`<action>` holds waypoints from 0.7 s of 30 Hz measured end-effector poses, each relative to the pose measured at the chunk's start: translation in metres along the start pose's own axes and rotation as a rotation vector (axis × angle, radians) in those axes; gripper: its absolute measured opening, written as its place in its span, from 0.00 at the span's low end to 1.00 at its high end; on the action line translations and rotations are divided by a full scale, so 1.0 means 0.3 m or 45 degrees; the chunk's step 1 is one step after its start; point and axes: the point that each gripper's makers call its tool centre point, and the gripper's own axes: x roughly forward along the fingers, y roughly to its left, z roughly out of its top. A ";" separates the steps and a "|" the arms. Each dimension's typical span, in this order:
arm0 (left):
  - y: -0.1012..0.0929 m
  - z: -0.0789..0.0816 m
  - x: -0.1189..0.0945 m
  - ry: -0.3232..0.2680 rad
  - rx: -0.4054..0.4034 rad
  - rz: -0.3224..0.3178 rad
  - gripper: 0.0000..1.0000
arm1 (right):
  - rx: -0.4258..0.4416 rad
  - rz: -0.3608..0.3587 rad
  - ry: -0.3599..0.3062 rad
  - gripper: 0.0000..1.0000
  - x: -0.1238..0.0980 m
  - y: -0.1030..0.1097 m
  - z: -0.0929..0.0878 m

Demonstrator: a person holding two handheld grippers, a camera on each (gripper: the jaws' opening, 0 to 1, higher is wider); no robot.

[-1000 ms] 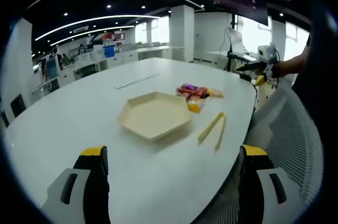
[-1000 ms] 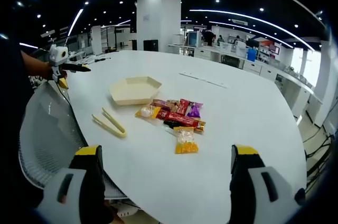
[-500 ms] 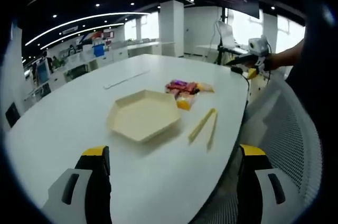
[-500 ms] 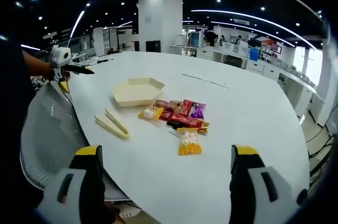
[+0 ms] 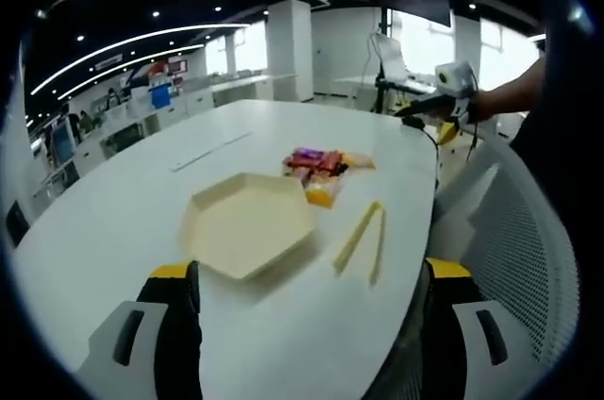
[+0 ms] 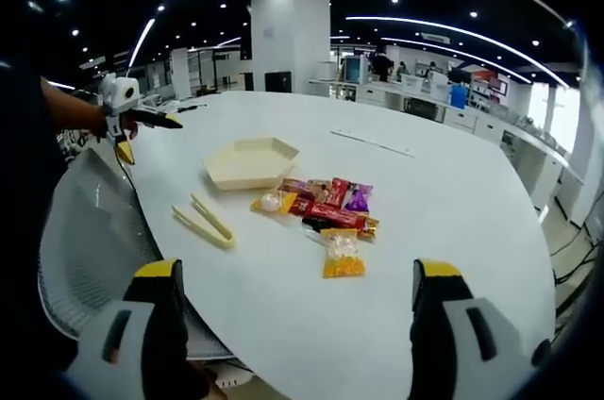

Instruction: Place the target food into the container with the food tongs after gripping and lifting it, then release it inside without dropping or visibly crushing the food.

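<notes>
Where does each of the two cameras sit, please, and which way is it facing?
Left gripper view: rides the left gripper, looking along its open jaws across the white table at the hexagonal tray, tongs and snack packets; the right gripper and a forearm show.
Right gripper view: rides the right gripper, facing the same items from the opposite side; the left gripper shows.
Shared: table, tray, tongs, packets.

White oval table, grey mesh chair beside it, white pillar behind.
</notes>
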 end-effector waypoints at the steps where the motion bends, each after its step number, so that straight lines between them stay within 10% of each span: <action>1: -0.003 0.001 0.003 0.002 0.005 -0.005 0.93 | 0.000 0.000 -0.001 0.99 0.000 0.000 0.001; 21: -0.101 -0.018 0.149 0.088 0.095 -0.173 0.85 | -0.009 0.038 -0.005 0.96 0.019 0.050 0.003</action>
